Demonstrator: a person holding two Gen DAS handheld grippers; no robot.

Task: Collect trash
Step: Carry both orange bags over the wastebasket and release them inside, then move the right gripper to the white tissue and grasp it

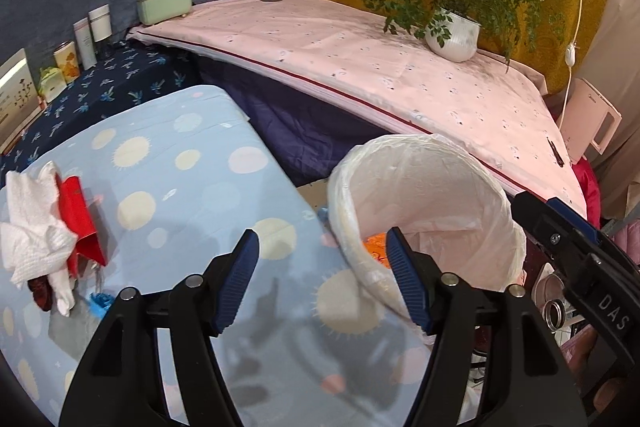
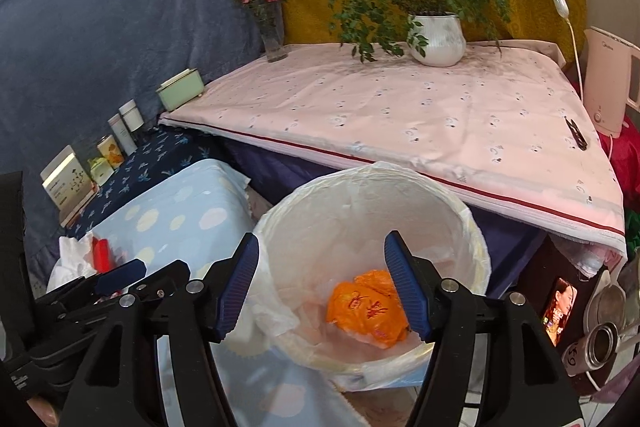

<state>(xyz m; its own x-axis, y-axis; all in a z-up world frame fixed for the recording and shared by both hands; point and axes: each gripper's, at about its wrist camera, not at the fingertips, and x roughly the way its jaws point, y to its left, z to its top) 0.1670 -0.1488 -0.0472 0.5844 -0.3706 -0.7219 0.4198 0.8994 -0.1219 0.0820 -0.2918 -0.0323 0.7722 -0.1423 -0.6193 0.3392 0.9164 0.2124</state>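
A white-lined trash bin (image 2: 476,251) stands beside the light blue spotted bed cover (image 1: 192,195). An orange crumpled bag (image 2: 368,313) lies at the bin's bottom, and a sliver of the orange bag (image 1: 374,247) shows in the left wrist view. My right gripper (image 2: 322,285) hangs open over the bin (image 1: 424,203) with nothing between its fingers. My left gripper (image 1: 322,281) is open over the bed's edge, next to the bin, and holds nothing. White crumpled tissue (image 1: 32,227) and a red wrapper (image 1: 78,223) lie on the cover at the far left.
A pink-covered table (image 2: 400,115) holds a potted plant (image 2: 436,35) and a flower vase (image 2: 274,35). Boxes and bottles (image 2: 104,151) line the dark blue wall cloth. A kettle (image 2: 608,79) stands at the right; a phone (image 2: 558,311) and metal cup (image 2: 600,345) sit low right.
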